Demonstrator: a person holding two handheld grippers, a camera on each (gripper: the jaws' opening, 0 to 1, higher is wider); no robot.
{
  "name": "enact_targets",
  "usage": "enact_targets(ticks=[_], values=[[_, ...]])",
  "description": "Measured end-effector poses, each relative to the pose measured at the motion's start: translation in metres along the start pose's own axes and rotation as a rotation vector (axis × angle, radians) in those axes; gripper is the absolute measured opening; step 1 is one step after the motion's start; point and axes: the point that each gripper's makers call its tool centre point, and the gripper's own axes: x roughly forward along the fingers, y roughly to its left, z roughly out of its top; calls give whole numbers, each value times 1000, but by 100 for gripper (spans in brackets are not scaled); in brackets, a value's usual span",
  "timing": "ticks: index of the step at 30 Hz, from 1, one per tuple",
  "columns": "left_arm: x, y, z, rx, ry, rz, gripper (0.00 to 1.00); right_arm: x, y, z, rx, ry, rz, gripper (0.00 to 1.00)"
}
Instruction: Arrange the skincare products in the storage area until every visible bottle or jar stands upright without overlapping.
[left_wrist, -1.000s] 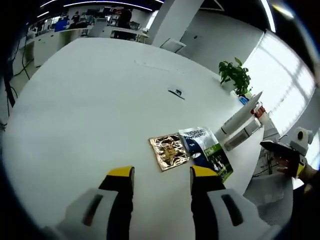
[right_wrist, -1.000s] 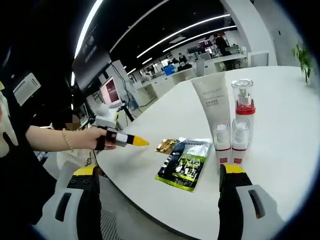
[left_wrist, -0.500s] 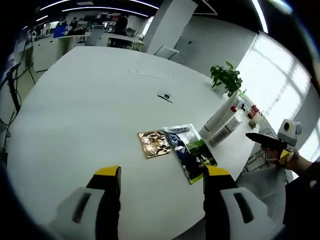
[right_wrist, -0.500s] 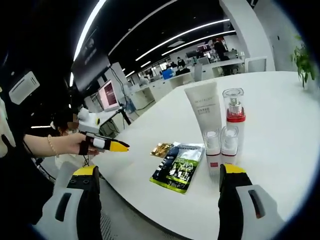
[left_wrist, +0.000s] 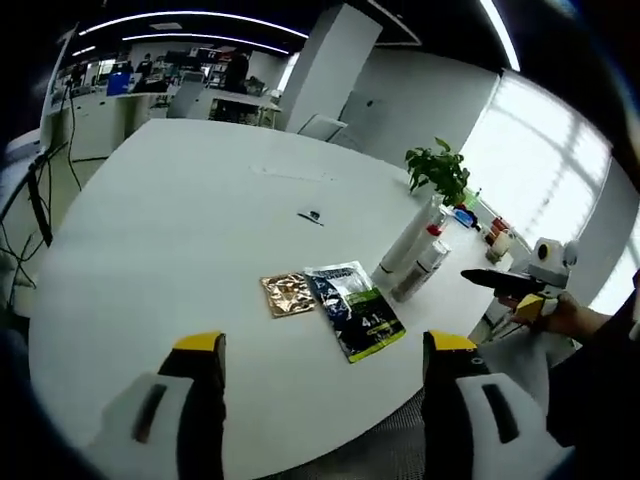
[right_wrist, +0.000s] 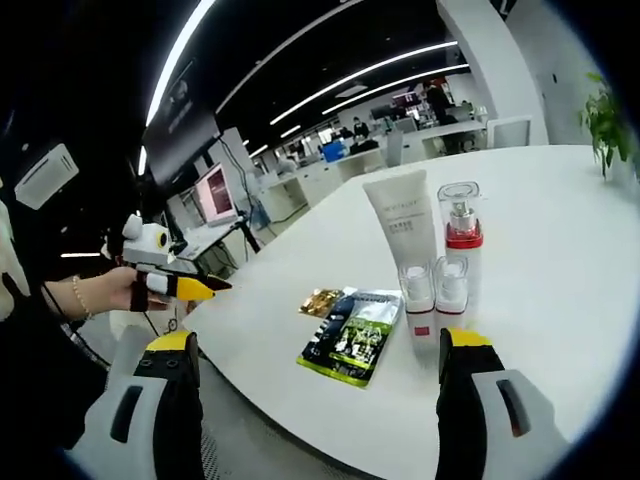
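Left gripper (left_wrist: 318, 350): jaws spread wide, holding nothing; it hangs off the near edge of the round white table (left_wrist: 180, 220), well apart from the products.
Right gripper (right_wrist: 318, 345): jaws spread wide, empty; it faces the products from the table's opposite side, off the edge.
White squeeze tube (right_wrist: 399, 232): stands on its cap, upright, at the left of the cluster, touching or just beside its neighbours.
Clear pump bottle with red collar (right_wrist: 461, 240): upright, just right of the tube.
Two small white jars with red bases (right_wrist: 432, 298): upright, side by side, in front of the tube and bottle.
Green-and-dark foil sachet (right_wrist: 353, 335): lies flat, left of the jars; its far corner appears to overlap the gold sachet.
Gold foil sachet (right_wrist: 322, 299): lies flat beyond the green one.
Task status: bottles and jars appear upright and unstacked; judged near complete, which would explain both grippers standing off.
Green potted plant (left_wrist: 438, 172): far table edge, clear of the cluster.
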Motion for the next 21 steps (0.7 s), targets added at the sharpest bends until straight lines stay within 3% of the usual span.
enact_targets(ticks=[11,21], values=[[-21,-7,-4,-11,-37,3,87,-5,-2,2,-3,-1,-8,100],[-18,-8,-7,22,-52,3,97,-9,-5,2,-6,-2,-15,100]])
